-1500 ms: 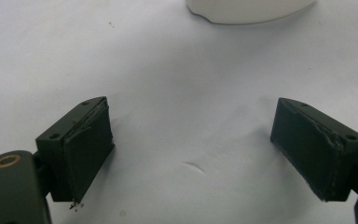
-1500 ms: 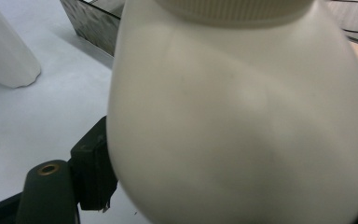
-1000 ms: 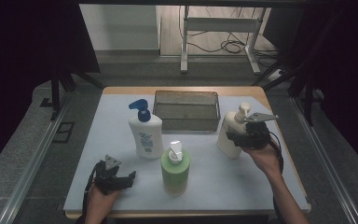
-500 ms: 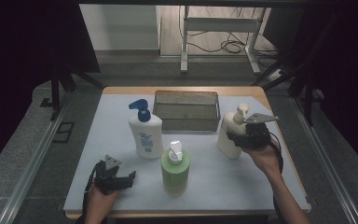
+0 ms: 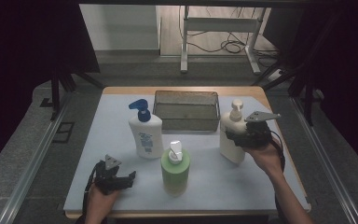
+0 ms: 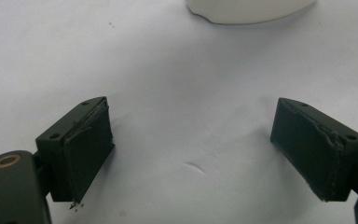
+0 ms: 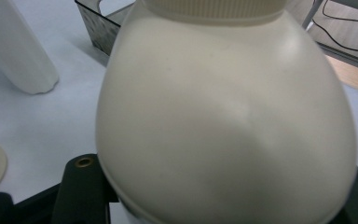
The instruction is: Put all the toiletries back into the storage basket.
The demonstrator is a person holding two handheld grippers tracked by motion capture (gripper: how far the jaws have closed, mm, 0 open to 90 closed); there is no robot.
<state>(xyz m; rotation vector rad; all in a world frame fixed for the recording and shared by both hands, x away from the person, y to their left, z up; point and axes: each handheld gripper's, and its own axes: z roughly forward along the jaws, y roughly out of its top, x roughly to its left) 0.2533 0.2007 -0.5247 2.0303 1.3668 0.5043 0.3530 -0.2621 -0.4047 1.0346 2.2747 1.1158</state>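
Cream pump bottle (image 5: 232, 137) stands upright on the white surface (image 5: 121, 116), just right of the wire mesh basket (image 5: 185, 109), near that basket's front right corner. The right tongs (image 5: 242, 137) are set around the bottle's body from the side away from the basket. In the right gripper view the rounded cream body (image 7: 223, 116) sits between the two black jaws, whose pads are hidden behind it; the jaws have just been closing, and they look to be pressing the bottle's sides. The person's right hand (image 5: 263, 156) holds these tongs from below.

A white bottle with a blue pump (image 5: 145, 133) stands upright just left of the basket's front left corner. A green bottle with a white pump (image 5: 175, 168) stands well in front of the basket, nearer the person.

The left tongs (image 5: 128, 178) rest low on the surface, far in front of the basket and to its left. In the left gripper view their jaws stand wide apart with bare surface between the pads (image 6: 86, 154).
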